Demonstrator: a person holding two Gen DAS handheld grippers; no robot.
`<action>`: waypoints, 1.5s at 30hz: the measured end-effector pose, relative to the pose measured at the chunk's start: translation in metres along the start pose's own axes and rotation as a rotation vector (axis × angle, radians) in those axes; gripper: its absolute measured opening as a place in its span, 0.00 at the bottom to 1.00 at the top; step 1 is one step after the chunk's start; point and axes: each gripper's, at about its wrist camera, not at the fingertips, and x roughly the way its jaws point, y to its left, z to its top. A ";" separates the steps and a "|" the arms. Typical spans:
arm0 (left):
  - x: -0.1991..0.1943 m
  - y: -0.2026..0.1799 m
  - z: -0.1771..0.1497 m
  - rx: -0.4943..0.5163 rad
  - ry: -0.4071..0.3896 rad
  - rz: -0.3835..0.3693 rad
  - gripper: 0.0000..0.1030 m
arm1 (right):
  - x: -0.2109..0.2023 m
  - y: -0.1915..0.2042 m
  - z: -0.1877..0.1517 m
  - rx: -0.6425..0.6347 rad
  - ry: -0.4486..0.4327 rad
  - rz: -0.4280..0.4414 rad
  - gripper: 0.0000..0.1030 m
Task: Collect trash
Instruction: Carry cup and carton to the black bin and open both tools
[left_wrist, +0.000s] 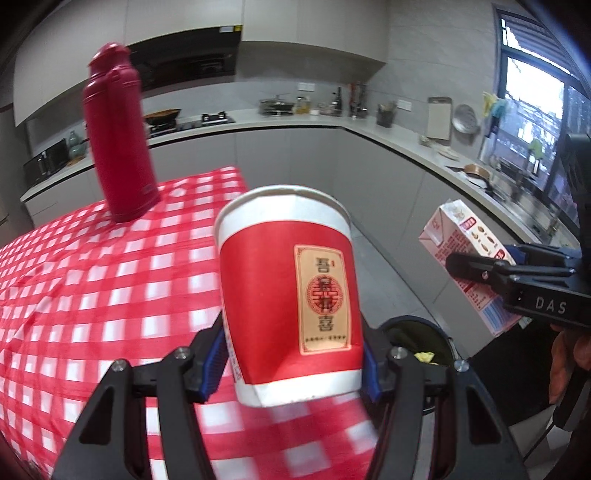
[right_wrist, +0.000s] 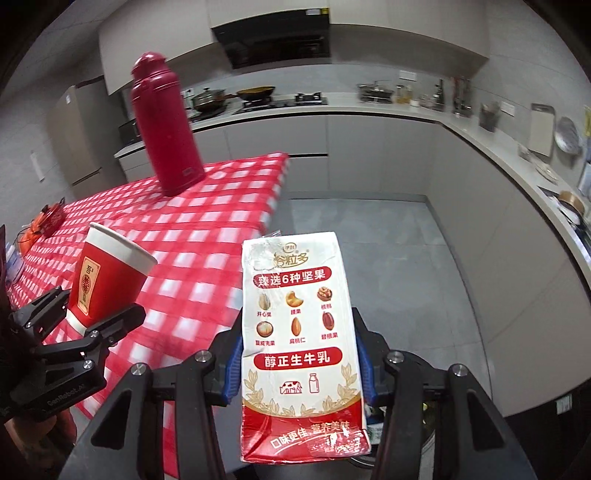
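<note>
My left gripper is shut on a red and white paper cup, held upright above the edge of the red checked table. The cup also shows in the right wrist view, with the left gripper around it. My right gripper is shut on a white and red milk carton, held over the floor beside the table. The carton and right gripper show at the right of the left wrist view. A dark trash bin with yellow scraps inside sits below, between the grippers.
A tall red thermos stands on the far part of the table, also in the right wrist view. Small red items lie at the table's left end. Grey kitchen counters run along the back and right walls. Grey floor lies between.
</note>
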 end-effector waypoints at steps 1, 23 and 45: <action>0.001 -0.007 0.000 0.006 0.001 -0.011 0.59 | -0.005 -0.009 -0.004 0.007 -0.002 -0.010 0.50; 0.044 -0.131 -0.025 0.078 0.084 -0.106 0.59 | -0.022 -0.127 -0.073 0.071 0.071 -0.102 0.50; 0.168 -0.174 -0.102 0.062 0.393 -0.167 0.62 | 0.120 -0.175 -0.167 -0.073 0.352 -0.060 0.50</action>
